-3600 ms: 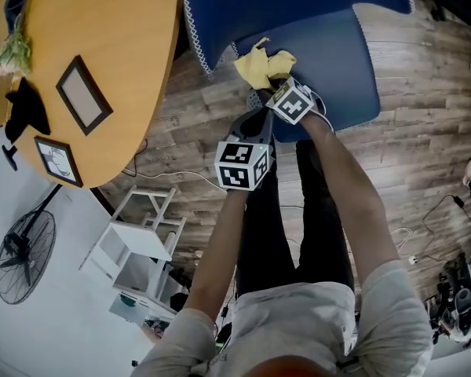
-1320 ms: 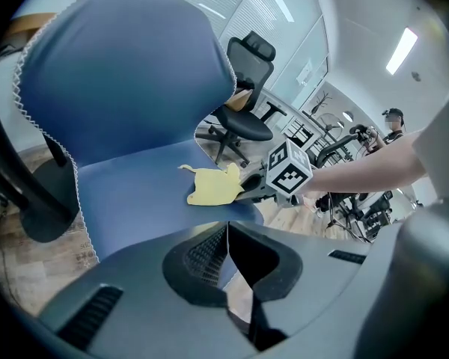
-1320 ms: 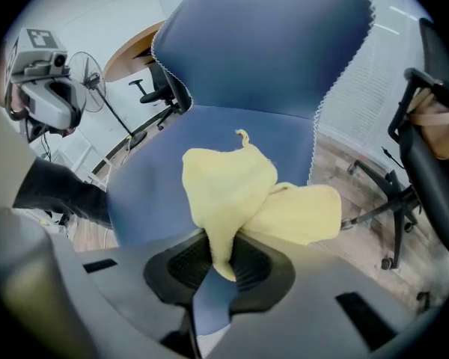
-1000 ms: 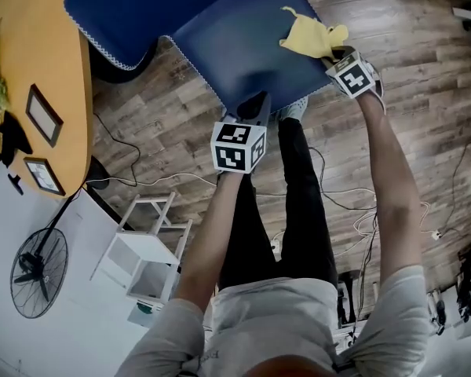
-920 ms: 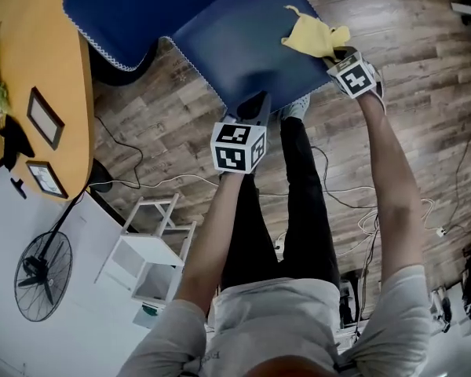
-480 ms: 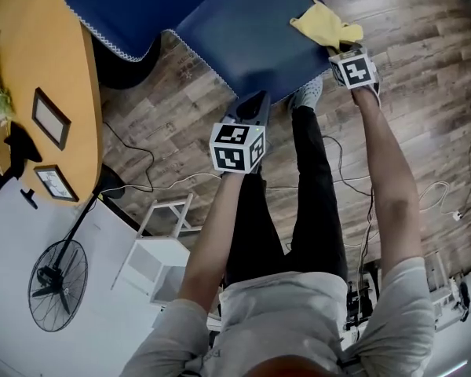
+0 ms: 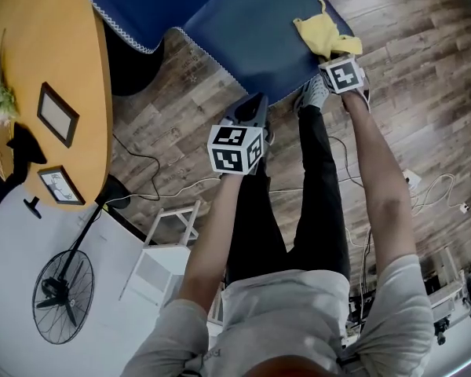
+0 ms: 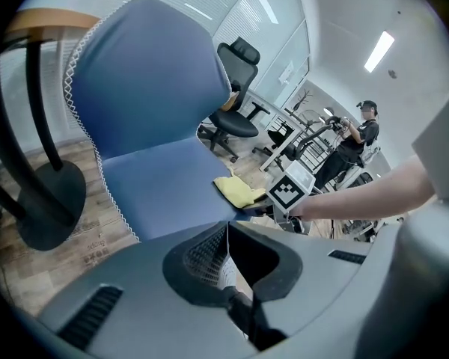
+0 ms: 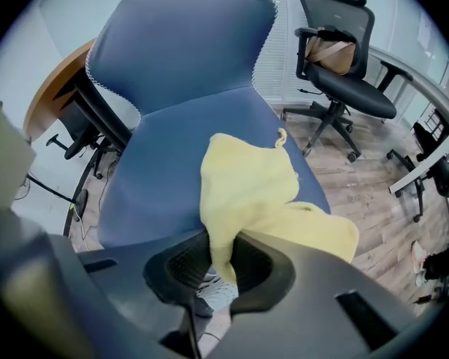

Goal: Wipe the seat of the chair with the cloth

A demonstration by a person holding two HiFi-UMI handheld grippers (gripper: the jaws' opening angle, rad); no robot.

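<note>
The blue chair seat (image 7: 255,34) lies at the top of the head view, its backrest (image 8: 146,77) rising behind it. A crumpled yellow cloth (image 7: 323,35) rests on the seat's front right corner. My right gripper (image 9: 218,254) is shut on a fold of that cloth (image 9: 251,189), which spreads over the seat (image 9: 172,163). Its marker cube (image 7: 341,74) sits at the seat's front edge. My left gripper (image 8: 226,236) is shut and holds nothing. It hovers just off the seat's front edge, and its cube (image 7: 234,148) is over the floor.
An orange round table (image 7: 59,61) with picture frames stands at the left. A floor fan (image 7: 63,295) and a white stand (image 7: 169,250) are below it. Cables (image 7: 424,191) run over the wood floor. A black office chair (image 9: 344,58) stands behind, and a person (image 8: 359,137) far off.
My right gripper has dragged the cloth from the seat's left side across to its front right corner. The left gripper has stayed at the front edge.
</note>
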